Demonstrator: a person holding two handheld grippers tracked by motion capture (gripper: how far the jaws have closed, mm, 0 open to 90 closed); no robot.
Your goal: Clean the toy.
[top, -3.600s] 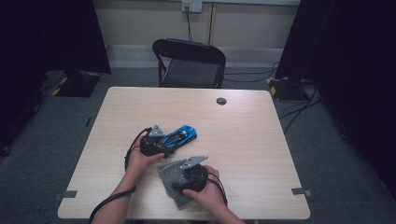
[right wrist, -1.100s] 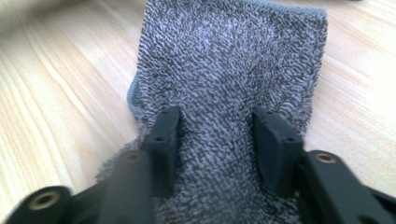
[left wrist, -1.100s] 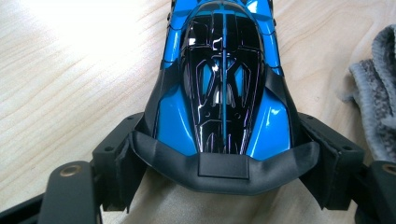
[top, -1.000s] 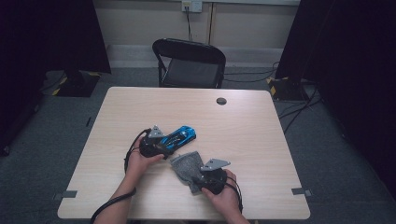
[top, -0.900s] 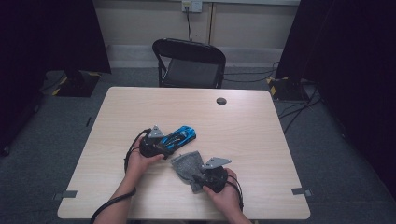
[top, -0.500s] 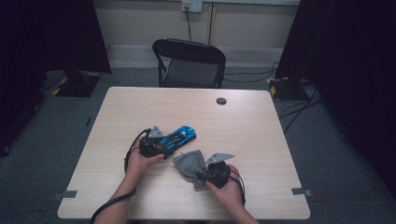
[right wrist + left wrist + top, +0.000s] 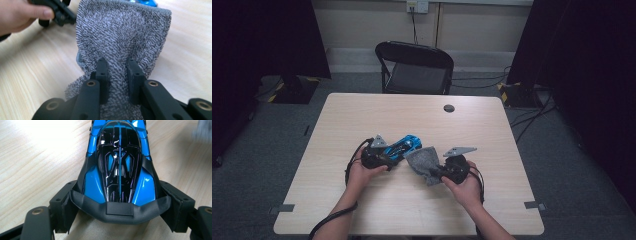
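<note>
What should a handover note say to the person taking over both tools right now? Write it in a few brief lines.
Left tool: shut on the blue toy car, gripping one end; the car sits on the table.
Right tool: shut on the grey cloth, which reaches to beside the car.
Done: car steadied, cloth picked up.
Left: probably wiping the car; the cloth isn't clearly on it yet.

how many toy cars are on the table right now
1. A blue toy car sits near the table's middle, its rear end clamped in the left gripper, beside the grey cloth. None other visible, though the cloth could cover something small.
</note>
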